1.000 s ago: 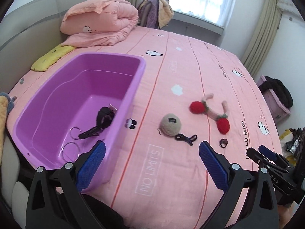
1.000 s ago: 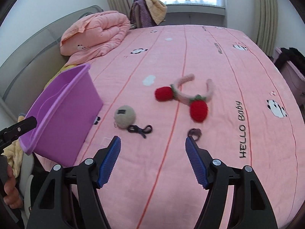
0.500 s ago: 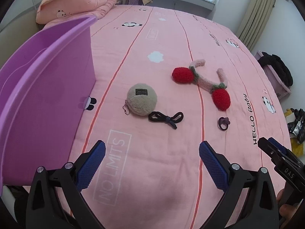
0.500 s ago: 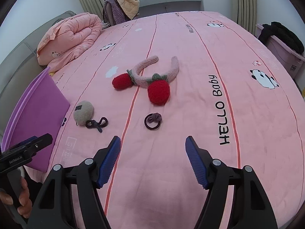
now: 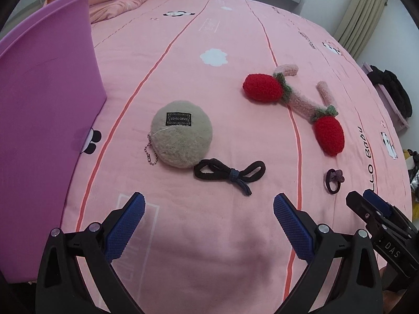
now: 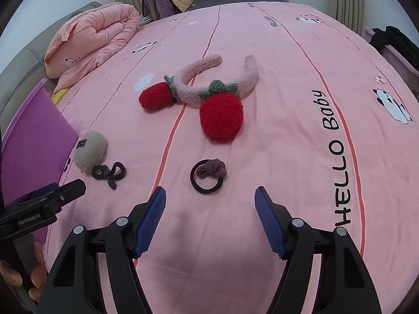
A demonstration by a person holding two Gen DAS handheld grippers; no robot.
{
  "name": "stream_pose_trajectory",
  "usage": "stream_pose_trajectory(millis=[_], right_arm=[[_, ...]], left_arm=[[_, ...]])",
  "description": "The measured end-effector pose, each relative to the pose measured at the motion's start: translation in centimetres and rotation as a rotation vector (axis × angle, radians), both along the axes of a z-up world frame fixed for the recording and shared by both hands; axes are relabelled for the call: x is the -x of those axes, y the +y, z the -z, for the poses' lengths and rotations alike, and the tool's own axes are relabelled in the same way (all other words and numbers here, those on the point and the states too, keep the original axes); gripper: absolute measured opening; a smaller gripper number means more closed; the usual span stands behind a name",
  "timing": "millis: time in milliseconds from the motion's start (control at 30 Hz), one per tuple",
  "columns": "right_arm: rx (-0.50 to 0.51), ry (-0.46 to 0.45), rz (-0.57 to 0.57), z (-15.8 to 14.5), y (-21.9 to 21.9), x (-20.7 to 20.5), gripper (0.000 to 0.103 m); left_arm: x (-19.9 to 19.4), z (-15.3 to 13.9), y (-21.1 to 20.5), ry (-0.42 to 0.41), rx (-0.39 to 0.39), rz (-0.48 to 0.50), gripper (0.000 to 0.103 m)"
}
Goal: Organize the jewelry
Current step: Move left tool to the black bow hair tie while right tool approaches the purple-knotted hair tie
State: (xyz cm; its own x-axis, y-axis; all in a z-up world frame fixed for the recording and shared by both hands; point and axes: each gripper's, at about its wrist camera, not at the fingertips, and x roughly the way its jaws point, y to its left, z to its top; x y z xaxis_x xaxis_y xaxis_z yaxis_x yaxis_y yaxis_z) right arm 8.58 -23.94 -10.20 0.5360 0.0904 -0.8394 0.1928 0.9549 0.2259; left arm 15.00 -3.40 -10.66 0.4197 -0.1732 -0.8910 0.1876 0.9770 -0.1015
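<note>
Both grippers have dropped toward the bed (image 6: pixel 301 83) in the last second, leaving the purple bin (image 5: pixel 47 120) behind.

- Left gripper (image 5: pixel 208 218): fingers wide, empty, lined up on black bow tie (image 5: pixel 229 174).
- Right gripper (image 6: pixel 210 216): fingers wide, empty, facing knotted hair ring (image 6: pixel 208 175).
- Pom-pom keychain (image 5: pixel 180 133), strawberry headband (image 6: pixel 209 91): loose on bed.
- Bin contents: hidden, probably earlier pieces.

Pickup looks imminent.

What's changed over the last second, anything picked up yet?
Nothing picked up. Both tongs moved in low: left tongs from over the purple bin toward the black bow tie, right tongs toward the knotted hair tie. Both remain open; the items haven't moved.
</note>
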Motion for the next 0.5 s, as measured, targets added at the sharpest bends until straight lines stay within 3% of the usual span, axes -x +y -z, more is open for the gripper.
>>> stream_pose_trajectory(millis=[500], right_arm=[[0.05, 0.031, -0.03, 3.1, 0.3, -2.7, 0.067]], left_arm=[[-2.2, 3.6, -1.4, 0.022, -0.031, -0.028, 0.097]])
